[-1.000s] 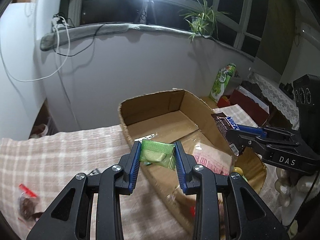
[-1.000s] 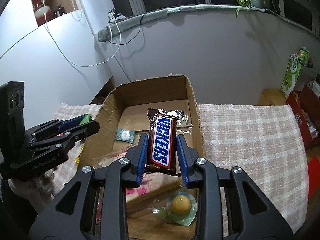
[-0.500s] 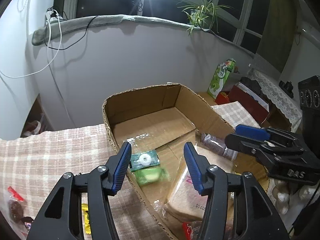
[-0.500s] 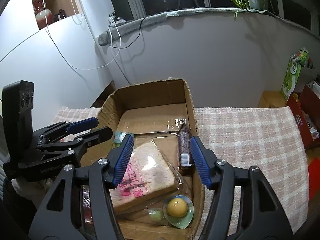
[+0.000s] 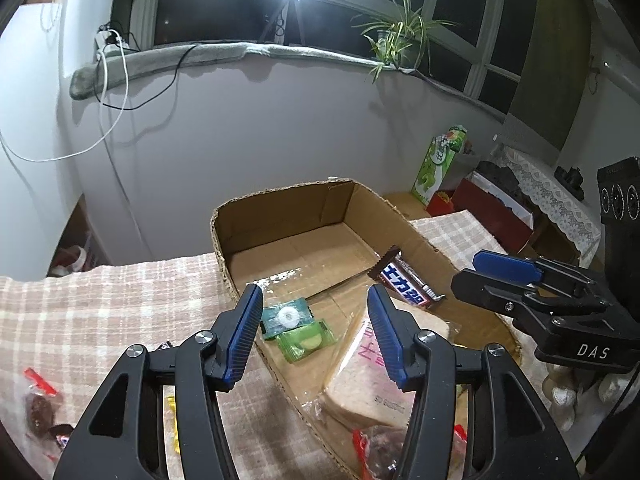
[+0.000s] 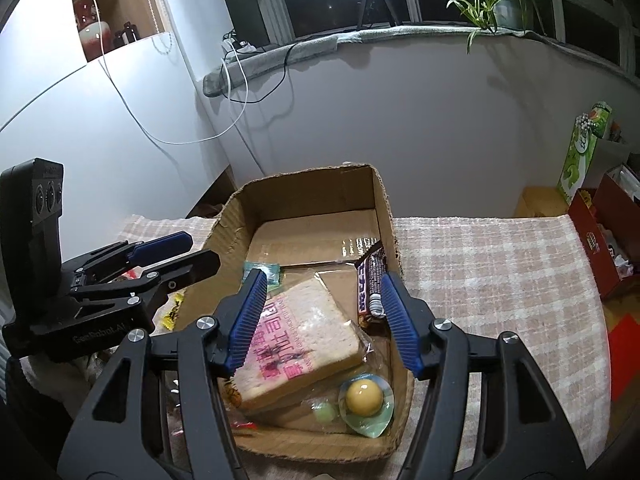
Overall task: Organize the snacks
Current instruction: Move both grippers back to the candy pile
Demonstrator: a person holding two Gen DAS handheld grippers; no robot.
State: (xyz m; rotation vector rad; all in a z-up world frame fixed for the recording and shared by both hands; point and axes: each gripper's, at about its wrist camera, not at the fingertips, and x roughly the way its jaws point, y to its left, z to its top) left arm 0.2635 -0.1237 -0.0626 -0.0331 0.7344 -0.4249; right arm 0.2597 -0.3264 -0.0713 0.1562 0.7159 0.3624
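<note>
An open cardboard box (image 5: 280,208) (image 6: 312,188) stands on a checked cloth. Inside lie a Snickers bar (image 5: 404,284) (image 6: 370,280) by the right wall, a light green snack packet (image 5: 306,340), a darker green packet (image 5: 286,316) (image 6: 262,270), wrapped bread (image 5: 380,376) (image 6: 300,332) and a yellow ball sweet (image 6: 364,398). My left gripper (image 5: 316,332) hangs open above the green packets with nothing between its fingers. Over the bread, my right gripper (image 6: 322,320) is open and empty too. Each gripper shows in the other's view: the right gripper (image 5: 532,292), the left gripper (image 6: 132,268).
Loose wrapped sweets (image 5: 38,404) lie on the cloth left of the box, with a yellow wrapper (image 6: 172,312) by its left wall. A green carton (image 6: 580,148) and red boxes (image 6: 604,240) stand to the right. The white wall rises just behind the box.
Both grippers opened. The left let go of the light green packet and the right let go of the Snickers bar; both now lie in the box.
</note>
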